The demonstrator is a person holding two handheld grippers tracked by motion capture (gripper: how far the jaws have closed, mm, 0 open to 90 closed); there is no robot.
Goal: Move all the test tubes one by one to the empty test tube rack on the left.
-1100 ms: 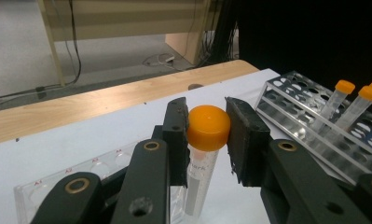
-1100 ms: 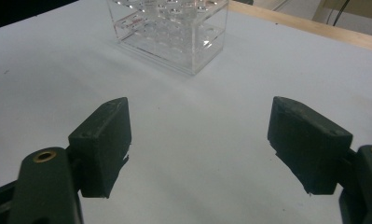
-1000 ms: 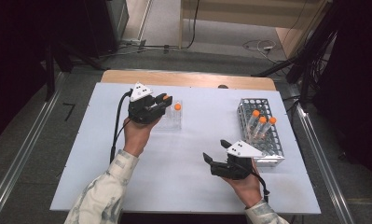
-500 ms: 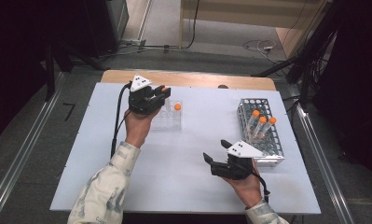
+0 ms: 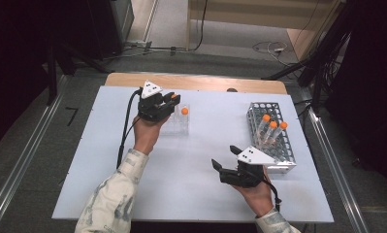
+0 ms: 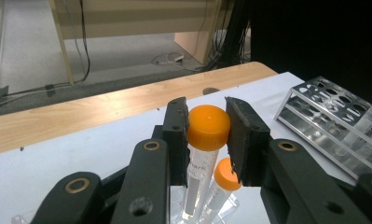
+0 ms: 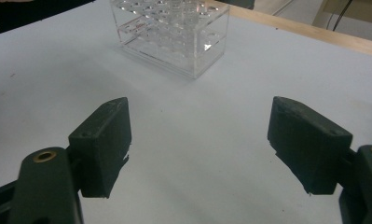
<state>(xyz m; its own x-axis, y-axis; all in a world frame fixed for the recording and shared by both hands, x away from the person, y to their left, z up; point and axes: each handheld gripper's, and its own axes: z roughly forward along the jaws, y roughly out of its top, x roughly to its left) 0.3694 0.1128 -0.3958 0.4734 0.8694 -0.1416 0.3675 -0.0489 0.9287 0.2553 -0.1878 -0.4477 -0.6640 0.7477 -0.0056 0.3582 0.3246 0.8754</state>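
Observation:
My left gripper (image 6: 207, 122) is shut on the orange cap of a clear tube (image 6: 196, 179), held upright over the clear plastic rack (image 5: 177, 125). A second orange-capped tube (image 6: 226, 175) stands in that rack just beyond it, its cap (image 5: 185, 111) beside my left gripper (image 5: 173, 100) in the high view. At the table's near right my right gripper (image 5: 223, 167) is open with nothing between its jaws. It (image 7: 198, 154) points across bare white tabletop toward the clear rack (image 7: 174, 32).
A metal wire rack (image 5: 273, 150) at the right holds three orange-capped tubes (image 5: 271, 127); its empty holes (image 6: 323, 100) are to the right in the left gripper view. A wooden strip (image 5: 196, 82) runs along the table's far edge. A black cable (image 5: 125, 131) trails from the left gripper.
The left gripper with its tube has shifted slightly toward the far edge, over the clear rack. The right gripper has stayed in place.

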